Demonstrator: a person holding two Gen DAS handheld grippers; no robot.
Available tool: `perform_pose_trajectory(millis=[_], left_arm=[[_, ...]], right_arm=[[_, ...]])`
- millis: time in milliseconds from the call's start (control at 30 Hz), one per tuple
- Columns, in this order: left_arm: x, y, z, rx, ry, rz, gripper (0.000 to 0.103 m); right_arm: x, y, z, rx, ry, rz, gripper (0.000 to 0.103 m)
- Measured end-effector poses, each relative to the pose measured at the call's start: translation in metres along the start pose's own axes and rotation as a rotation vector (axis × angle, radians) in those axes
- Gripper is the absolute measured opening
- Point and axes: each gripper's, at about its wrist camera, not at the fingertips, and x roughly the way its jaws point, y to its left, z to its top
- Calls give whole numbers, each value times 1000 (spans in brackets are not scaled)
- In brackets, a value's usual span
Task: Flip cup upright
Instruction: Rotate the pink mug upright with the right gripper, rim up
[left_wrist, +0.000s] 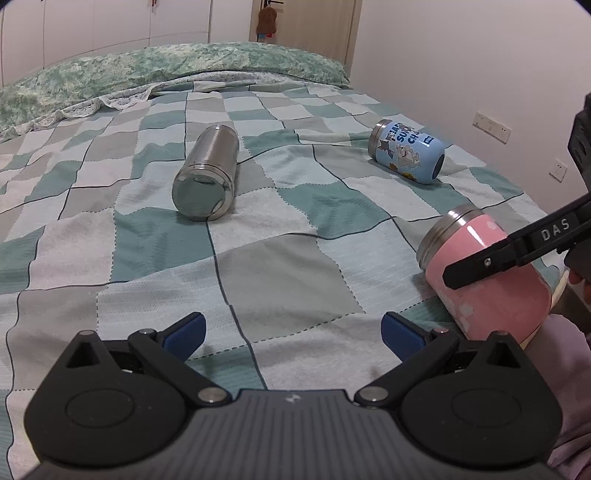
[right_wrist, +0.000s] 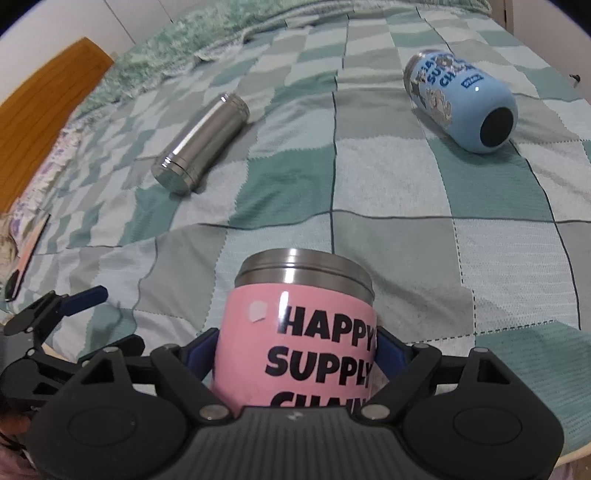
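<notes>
The right gripper (right_wrist: 295, 354) is clamping its fingers around the pink cup (right_wrist: 299, 332), tilted above the bed (right_wrist: 406, 258). The left gripper (left_wrist: 293, 332) is hovering with fingers spread, holding nothing.

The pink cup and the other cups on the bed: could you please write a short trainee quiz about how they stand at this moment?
1. True or false: the right gripper is shut on the pink cup.
2. Multiple choice: how do the steel cup and the blue cup rest on the checked blanket? A) both upright B) both on their sides C) one upright, one on its side
3. Fill in: the left gripper is ____ and holds nothing.

Key
1. True; its blue pads press both sides of the cup.
2. B.
3. Open; its fingers are spread wide over the blanket.
</notes>
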Motion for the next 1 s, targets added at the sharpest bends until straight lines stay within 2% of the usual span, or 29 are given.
perform_pose_trajectory(millis=[167,433,533,667,733,833,867,1000], left_arm=[[-4,-1,2,-4,-9,-5,103],[-11,-4,15,-20,-45,22,103],[-12,-5,18,-37,-56,38,103],[-9,-6,18,-52,-58,60,103],[-7,-8,17,-48,-53,70,103],[-5,-12,14,-42,-47,85,103],[-4,-13,13,-43,-45,87,103],[-3,-15,11,-47,-40,103,103]], right_arm=[[-21,0,-9,-46,-119,26,85],[-53,23,-25,-289,-517,-49,83],[-49,31,-23,-361,-612,-98,83],[-33,37,-25,-415,-649,-118,83],[-21,37,-27,-433,-639,-132,83],[1,31,-28,-418,-572,-135,83],[3,30,-30,-424,-597,-131,83],[6,32,-27,-430,-584,-131,84]])
